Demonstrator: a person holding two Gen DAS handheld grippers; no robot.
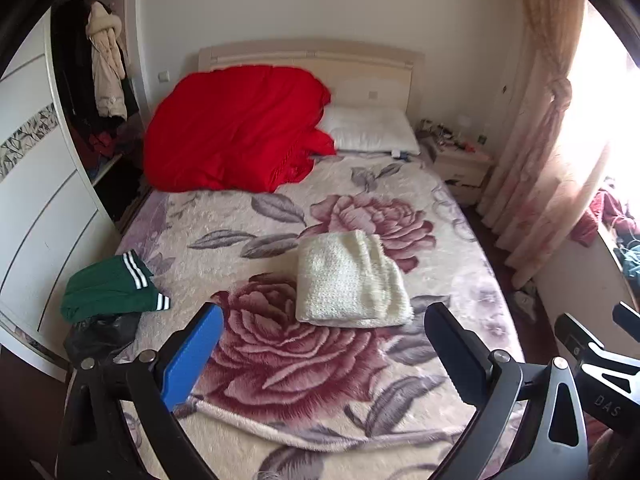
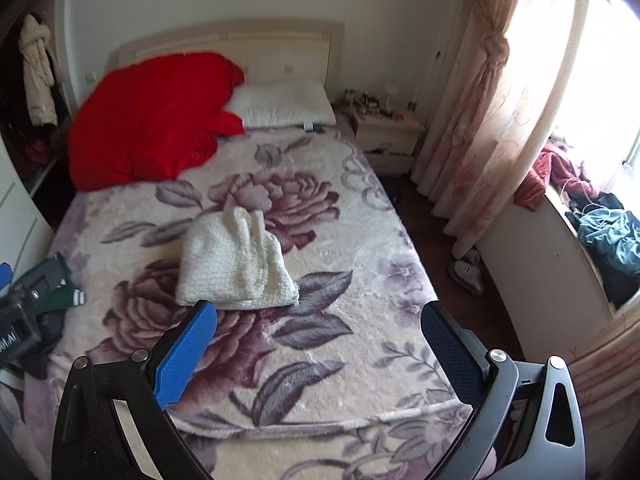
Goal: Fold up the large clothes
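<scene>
So both grippers hang high above the foot edge of the bed (image 1: 472,248), angled down at it, and neither has anything in hand: the left gripper (image 1: 324,344) has its jaws spread as wide as they go with only the flowered blanket (image 1: 280,352) showing between them, and the right gripper (image 2: 320,340) stands just as wide and just as empty. That reads like a release and a pull-back, hands clear so nothing gets dragged. Just past the fingertips, in the middle of the bed, lies the cream knitted garment (image 1: 348,280), folded into a compact block with its layered edges toward the right-hand side, flat and apart from everything else, which looks like a finished fold. Over at the left edge a green garment with white stripes (image 1: 112,284) sits bunched on something dark, probably waiting its turn. Farther up, a red quilt (image 1: 236,128) is heaped at the head-left corner beside a white pillow (image 1: 368,128), leaving the middle free for folding.
</scene>
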